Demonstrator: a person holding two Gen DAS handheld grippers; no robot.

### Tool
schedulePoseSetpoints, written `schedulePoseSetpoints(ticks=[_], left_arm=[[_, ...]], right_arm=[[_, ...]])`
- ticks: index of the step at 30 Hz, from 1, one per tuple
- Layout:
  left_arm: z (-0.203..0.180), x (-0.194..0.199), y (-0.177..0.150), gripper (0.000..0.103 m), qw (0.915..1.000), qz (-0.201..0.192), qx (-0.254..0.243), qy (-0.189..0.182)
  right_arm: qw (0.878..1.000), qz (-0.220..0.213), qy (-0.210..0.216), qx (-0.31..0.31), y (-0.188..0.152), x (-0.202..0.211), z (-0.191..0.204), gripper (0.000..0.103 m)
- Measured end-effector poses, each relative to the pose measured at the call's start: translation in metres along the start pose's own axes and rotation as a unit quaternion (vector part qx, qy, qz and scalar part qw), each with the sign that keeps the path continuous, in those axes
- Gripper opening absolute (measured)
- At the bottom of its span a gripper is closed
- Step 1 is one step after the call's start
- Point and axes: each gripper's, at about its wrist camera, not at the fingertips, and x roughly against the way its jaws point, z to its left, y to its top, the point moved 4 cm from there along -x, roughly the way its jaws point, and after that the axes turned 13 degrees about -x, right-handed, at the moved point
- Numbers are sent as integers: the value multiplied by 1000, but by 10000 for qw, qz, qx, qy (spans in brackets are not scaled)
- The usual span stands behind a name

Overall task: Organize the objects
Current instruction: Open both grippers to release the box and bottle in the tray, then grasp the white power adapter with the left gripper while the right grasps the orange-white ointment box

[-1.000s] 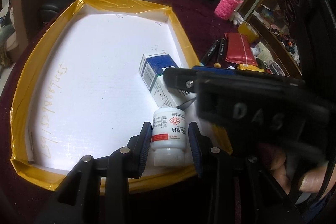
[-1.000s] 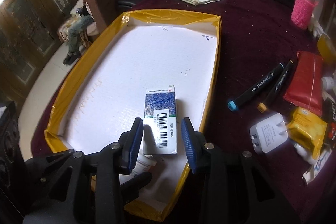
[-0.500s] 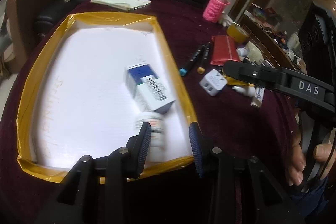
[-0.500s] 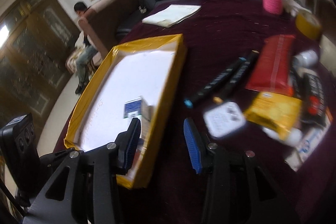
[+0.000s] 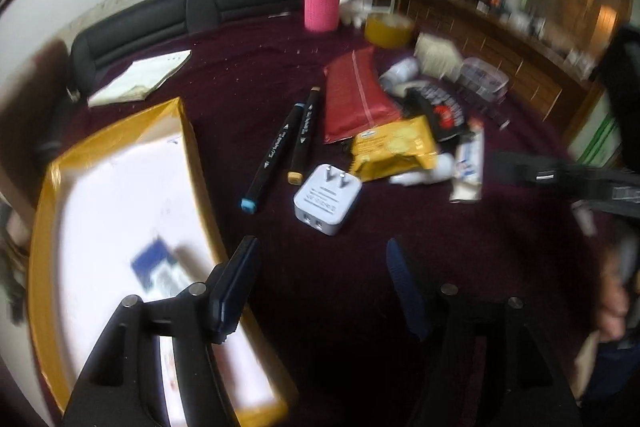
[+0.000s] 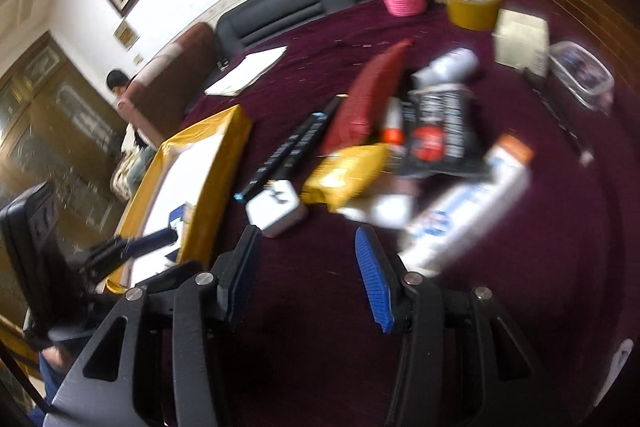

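My left gripper [image 5: 320, 279] hangs over the maroon cloth just right of the yellow-rimmed tray [image 5: 192, 155], its jaws opening with nothing between them. A white charger plug [image 5: 326, 201] lies just ahead of it, beside two black markers [image 5: 280, 151]. A blue-and-white medicine box [image 5: 160, 273] rests inside the tray. My right gripper [image 6: 308, 263] is also empty and its jaws are opening; it hovers over the cloth short of the charger plug [image 6: 276, 209], a yellow packet [image 6: 344, 177] and a white toothpaste box [image 6: 464, 211].
A red pouch [image 5: 352, 99], a black packet [image 5: 440, 111], a pink-sleeved bottle [image 5: 322, 1], a roll of yellow tape [image 5: 388, 27] and a clear lidded box [image 5: 484, 81] crowd the cloth beyond. Papers [image 5: 140, 79] lie at the back left. A person [image 6: 120, 95] sits by a sofa.
Both grippers let go of the white bottle and the medicine box in the tray, swung right over the cloth toward the pile, and their jaws widened.
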Motion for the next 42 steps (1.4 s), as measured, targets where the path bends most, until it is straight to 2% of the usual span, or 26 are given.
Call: schedulePoseSetpoints(ticks=[2,5,11,14,15,16,19,24,31,34,36,40,41,42], left_arm=[[-3,-17,9,60,9996,195,-197,99],[-1,-38,16,60,9983,477,-231,223],[4,-74,30,60,9955,883,-59,341],[4,-82,31,60,9953,915,75,321],[4,-83,30,58,9953,913,125,294],[3,-83,29,47,9955,898,194,233],[-8,-82,22,34,9960,856,238,121],[-31,-68,12,34,9968,755,256,-96],[-49,-58,4,34,9980,617,118,57],[-49,-58,4,34,9982,588,123,78],[-47,-59,4,34,9982,575,144,65],[-45,-59,3,34,9985,517,156,49],[-46,-59,2,34,9986,502,151,59],[-46,-59,2,34,9987,478,142,56]], right_arm=[[9999,-79,-22,-145,2,9,-16,47],[9993,-186,-104,-316,4,21,-36,47],[9977,-265,-92,-618,11,30,-63,49],[9968,-302,-120,-736,16,32,-73,49],[9965,-307,-126,-773,17,32,-75,51],[9961,-307,-138,-816,18,32,-78,52],[9950,-271,-286,-915,22,28,-85,53],[9914,-104,-608,-1152,29,12,-97,53],[9826,188,-1522,-1045,48,-29,-92,52],[9748,182,-2060,-830,54,-45,-89,56],[9735,97,-2153,-770,56,-48,-86,57],[9647,51,-2635,22,51,-57,-77,57],[9649,44,-2620,198,48,-57,-75,53],[9674,31,-2517,280,46,-53,-74,39]])
